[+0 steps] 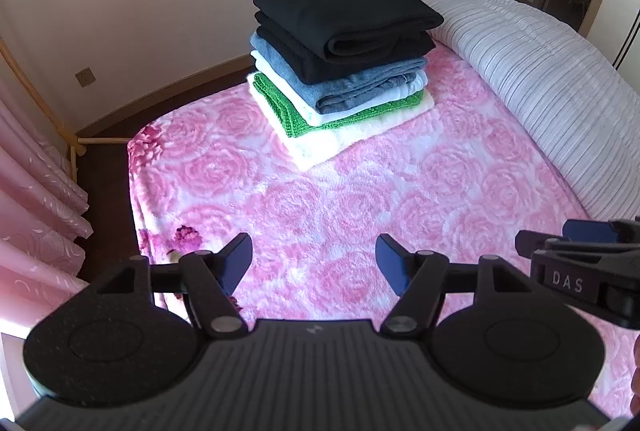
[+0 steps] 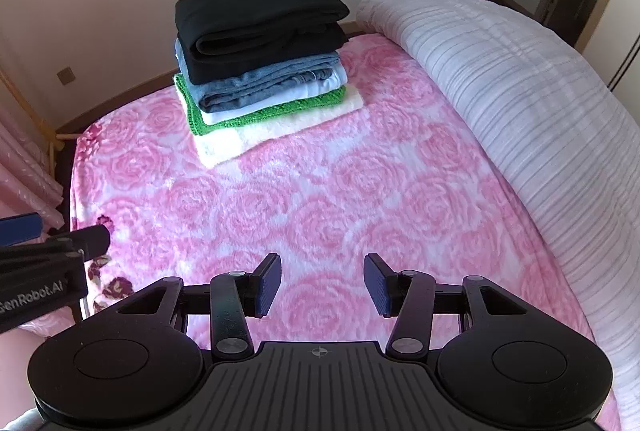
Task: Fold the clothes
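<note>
Upper centre of both views: a neat stack of folded clothes (image 1: 340,63) — black on top — on the pink rose-patterned fleece blanket (image 1: 340,223). Left gripper (image 1: 316,265) and right gripper (image 2: 322,283) gape wide, empty.

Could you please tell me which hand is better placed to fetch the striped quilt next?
Probably the right tool: the striped quilt lies along its side of the bed, while the left tool hangs open nearer the curtain.

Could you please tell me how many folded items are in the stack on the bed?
5, stacked at the bed's far end: black garment on top, then blue denim, a white piece, a green knit, and a cream towel at the bottom. Thin layers may be hidden.
</note>
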`<state>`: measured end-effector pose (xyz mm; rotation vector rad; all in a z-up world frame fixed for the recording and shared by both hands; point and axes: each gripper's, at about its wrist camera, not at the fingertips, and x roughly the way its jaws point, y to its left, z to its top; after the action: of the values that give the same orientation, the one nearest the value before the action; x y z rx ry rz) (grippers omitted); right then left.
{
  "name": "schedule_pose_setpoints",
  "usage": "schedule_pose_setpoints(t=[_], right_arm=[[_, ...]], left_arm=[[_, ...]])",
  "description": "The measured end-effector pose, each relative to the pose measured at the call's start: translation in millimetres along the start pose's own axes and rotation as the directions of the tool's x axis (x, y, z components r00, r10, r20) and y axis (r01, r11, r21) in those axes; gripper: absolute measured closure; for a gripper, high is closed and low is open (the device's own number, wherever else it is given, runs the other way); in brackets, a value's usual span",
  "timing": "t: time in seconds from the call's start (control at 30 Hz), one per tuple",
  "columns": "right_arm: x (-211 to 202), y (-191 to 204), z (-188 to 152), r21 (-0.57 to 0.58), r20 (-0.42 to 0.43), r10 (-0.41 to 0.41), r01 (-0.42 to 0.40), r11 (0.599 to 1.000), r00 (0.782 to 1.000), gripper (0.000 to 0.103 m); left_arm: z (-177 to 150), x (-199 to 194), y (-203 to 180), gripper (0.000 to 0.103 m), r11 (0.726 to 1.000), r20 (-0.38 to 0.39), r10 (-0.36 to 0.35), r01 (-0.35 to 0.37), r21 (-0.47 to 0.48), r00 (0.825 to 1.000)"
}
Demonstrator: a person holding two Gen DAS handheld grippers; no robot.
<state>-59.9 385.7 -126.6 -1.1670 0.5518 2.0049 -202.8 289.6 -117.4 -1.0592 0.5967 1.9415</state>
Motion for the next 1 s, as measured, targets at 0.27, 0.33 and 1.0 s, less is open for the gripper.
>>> schedule_pose_setpoints(t=[0.27,0.33,1.0], right_arm=[[17,-3,17,-0.015,-0.003,0.014,-0.014,1.000,1.000,0.053],[20,-5,20,-0.012,-0.005,0.017,-0.017,1.000,1.000,0.053],[44,-24,33,0.033,-0.026,0.042,-0.042,0.999,0.999,0.053]], left_arm=[[8,17,-7,0.038,1.000,-0.013,0.014,-0.014,-0.005,1.000],[10,20,-9,0.038,1.000,-0.014,0.017,-0.017,-0.003,1.000],[28,44,-23,0.038,0.999,-0.019,0.039,-0.038,0.022,0.999]])
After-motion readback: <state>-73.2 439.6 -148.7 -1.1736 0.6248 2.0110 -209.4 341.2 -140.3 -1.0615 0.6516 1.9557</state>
